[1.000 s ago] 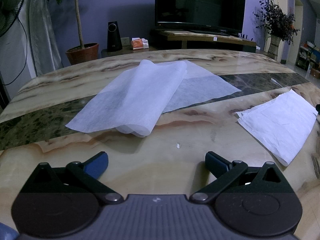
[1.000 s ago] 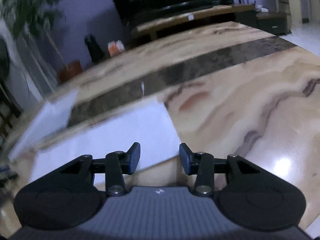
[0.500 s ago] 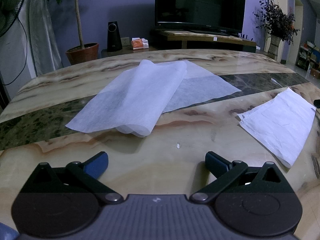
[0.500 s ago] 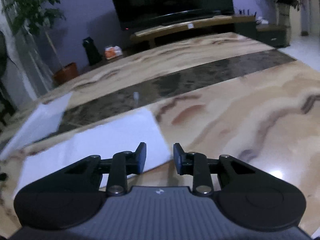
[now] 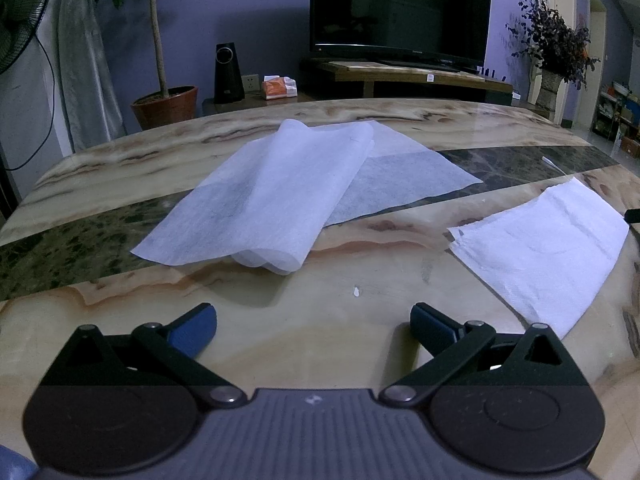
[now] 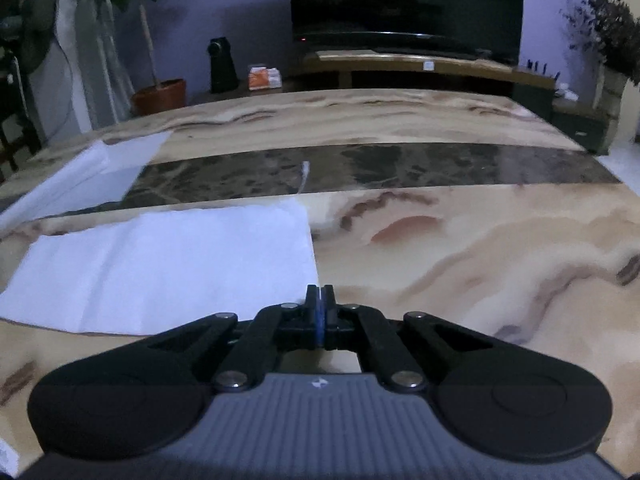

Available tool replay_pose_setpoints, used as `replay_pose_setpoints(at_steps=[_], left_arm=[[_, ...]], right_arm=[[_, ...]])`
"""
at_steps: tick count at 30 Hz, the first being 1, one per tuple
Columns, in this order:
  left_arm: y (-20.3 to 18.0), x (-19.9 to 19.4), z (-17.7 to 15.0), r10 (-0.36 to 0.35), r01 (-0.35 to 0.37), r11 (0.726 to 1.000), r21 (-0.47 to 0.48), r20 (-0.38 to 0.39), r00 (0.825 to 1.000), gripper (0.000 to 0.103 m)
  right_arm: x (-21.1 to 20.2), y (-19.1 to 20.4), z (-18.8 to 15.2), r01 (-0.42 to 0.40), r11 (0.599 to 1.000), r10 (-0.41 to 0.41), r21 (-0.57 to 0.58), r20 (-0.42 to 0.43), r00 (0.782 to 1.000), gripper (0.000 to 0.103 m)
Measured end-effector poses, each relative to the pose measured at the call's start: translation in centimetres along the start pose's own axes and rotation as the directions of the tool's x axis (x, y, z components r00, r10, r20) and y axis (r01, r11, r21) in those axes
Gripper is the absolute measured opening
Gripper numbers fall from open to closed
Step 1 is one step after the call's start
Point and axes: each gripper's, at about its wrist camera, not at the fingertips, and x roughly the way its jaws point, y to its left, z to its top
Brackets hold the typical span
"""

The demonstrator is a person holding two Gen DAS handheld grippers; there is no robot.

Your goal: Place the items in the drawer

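A folded white paper towel (image 6: 168, 264) lies flat on the marble table (image 6: 460, 248); in the left wrist view the paper towel (image 5: 552, 248) is at the right. My right gripper (image 6: 319, 294) is shut, its tips meeting on the towel's near right corner. A larger thin white sheet (image 5: 272, 200), partly folded over itself, lies in the middle of the table. My left gripper (image 5: 312, 316) hovers open over bare marble in front of that sheet, with nothing between its fingers. No drawer is in view.
A small white crumb (image 5: 355, 291) lies just ahead of the left gripper, and a thin white stick (image 6: 305, 170) rests on the dark marble stripe. Beyond the table stand a TV (image 5: 400, 8) on a low bench, a potted plant (image 5: 166, 106) and a fan (image 5: 20, 12).
The right gripper's jaws closed from well apart to fully together at the towel's corner, and its view levelled out. The towel shifted slightly in the left wrist view. The left gripper stayed still.
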Motion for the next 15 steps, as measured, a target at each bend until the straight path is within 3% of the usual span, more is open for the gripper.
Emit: replay_pose_setpoints(at_steps=[2,8,10,15], left_arm=[[0.0,0.0,0.0,0.0,0.0,1.0,0.0,0.0,1.0,0.103],[0.0,0.0,0.0,0.0,0.0,1.0,0.0,0.0,1.0,0.103],[0.0,0.0,0.0,0.0,0.0,1.0,0.0,0.0,1.0,0.103],[0.0,0.0,0.0,0.0,0.0,1.0,0.0,0.0,1.0,0.103]], right_arm=[[-0.3,-0.2,0.0,-0.009,1.0,0.009,0.016,0.005,1.0,0.001],[-2.8,-1.9,1.0,-0.099,0.984,0.079,0.149,0.133,0.988,0.001],[-2.6,-2.0,1.0,-0.113,0.982,0.096,0.152,0.115,0.989,0.006],[-2.2,-1.5,1.1,-0.105,0.983,0.092,0.148,0.092,0.992,0.007]])
